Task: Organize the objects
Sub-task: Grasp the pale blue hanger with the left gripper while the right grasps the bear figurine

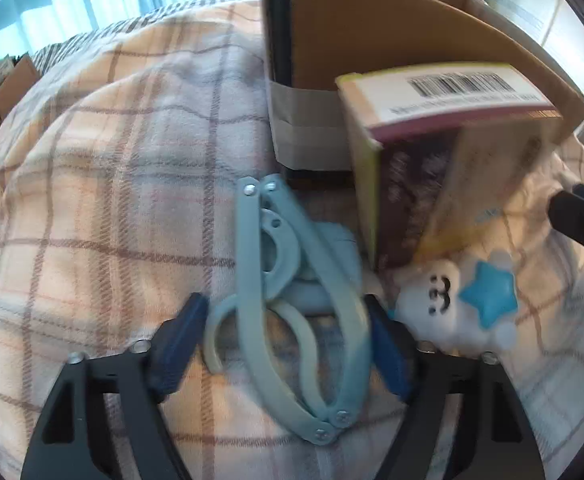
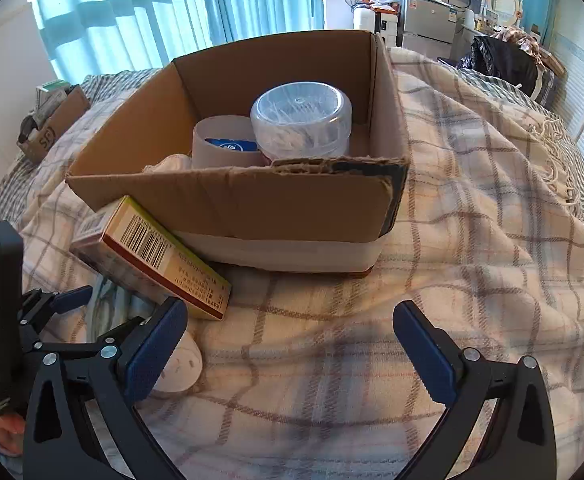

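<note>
Folding hanger between the left gripper's pads, box waiting on the bed

Left wrist view: the left gripper (image 1: 287, 344) clasps a pale blue folding hanger (image 1: 292, 304) on the plaid blanket (image 1: 103, 184), beside a white cloud toy (image 1: 464, 296) and a barcoded carton (image 1: 444, 152) leaning by the cardboard box (image 1: 372, 52).
Right wrist view: the right gripper (image 2: 289, 352) is spread wide, holding nothing, above the blanket; the box (image 2: 251, 200) contains a clear plastic tub (image 2: 300, 118).

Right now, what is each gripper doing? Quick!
Left gripper: jaws around the blue folding hanger; firm grip cannot be told.
Right gripper: open, holding nothing.
</note>
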`<state>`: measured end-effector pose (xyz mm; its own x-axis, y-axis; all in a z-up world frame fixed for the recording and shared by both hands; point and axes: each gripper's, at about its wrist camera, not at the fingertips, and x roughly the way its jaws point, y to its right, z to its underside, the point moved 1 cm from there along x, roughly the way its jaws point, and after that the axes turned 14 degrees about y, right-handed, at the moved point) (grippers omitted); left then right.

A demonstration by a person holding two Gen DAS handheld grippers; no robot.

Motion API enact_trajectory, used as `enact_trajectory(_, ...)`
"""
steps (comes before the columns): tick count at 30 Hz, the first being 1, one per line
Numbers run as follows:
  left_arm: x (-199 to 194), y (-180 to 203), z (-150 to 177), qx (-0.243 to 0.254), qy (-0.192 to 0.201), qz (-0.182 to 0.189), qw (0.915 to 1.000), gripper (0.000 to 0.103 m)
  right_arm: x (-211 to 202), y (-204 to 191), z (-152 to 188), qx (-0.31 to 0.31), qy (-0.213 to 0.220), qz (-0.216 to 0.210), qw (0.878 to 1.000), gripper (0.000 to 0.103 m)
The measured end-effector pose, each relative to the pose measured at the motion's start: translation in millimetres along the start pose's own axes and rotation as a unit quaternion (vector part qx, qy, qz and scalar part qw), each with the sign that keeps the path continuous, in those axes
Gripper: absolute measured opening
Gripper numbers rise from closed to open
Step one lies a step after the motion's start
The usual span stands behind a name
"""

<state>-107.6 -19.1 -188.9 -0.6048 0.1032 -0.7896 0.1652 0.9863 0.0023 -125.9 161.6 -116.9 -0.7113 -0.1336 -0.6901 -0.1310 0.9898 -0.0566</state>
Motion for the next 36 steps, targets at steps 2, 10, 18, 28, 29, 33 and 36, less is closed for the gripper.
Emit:
enact_trajectory(2, -7.7, 0.1, 2.0, -0.006, 0.004, 0.006, 1.0, 0.069, -2.3, -3.3, 1.6, -0.009, 0.0, 0.005, 1.0, 0.103)
enact_trajectory(10, -61.6, -26.8, 8.6, -0.068, 0.053, 0.03, 0.9958, 0.069, -27.2, -33.8, 2.4, -0.052, 0.023, -0.021, 0.998, 0.102)
enact_trajectory(18, -44.2, -58.7, 3.3, -0.088, 0.031, 0.032, 0.9951, 0.022, 5.2, -63.7, 7.9, -0.044, -0.034, -0.081, 0.995, 0.092)
enact_trajectory(28, -44.1, -65.7, 13.3, -0.107, 0.008, 0.05, 0.993, 0.055, 44.3, -83.5, 30.7, -0.068, -0.11, -0.106, 0.986, 0.066)
enact_trajectory(29, -46.2, -62.8, 19.9, -0.104, 0.002, 0.051, 0.9933, 0.062, 41.5, -82.1, 30.4, -0.064, -0.107, -0.11, 0.986, 0.058)
enact_trajectory(33, -48.9, -49.5, 31.0, -0.069, -0.009, 0.032, 0.997, 0.068, 26.2, -79.2, 27.2, -0.063, -0.086, -0.1, 0.989, 0.058)
enact_trajectory(36, -35.3, -39.5, 33.4, -0.038, -0.026, 0.015, 0.9988, 0.068, 11.1, -77.8, 23.1, -0.066, -0.064, -0.092, 0.992, 0.058)
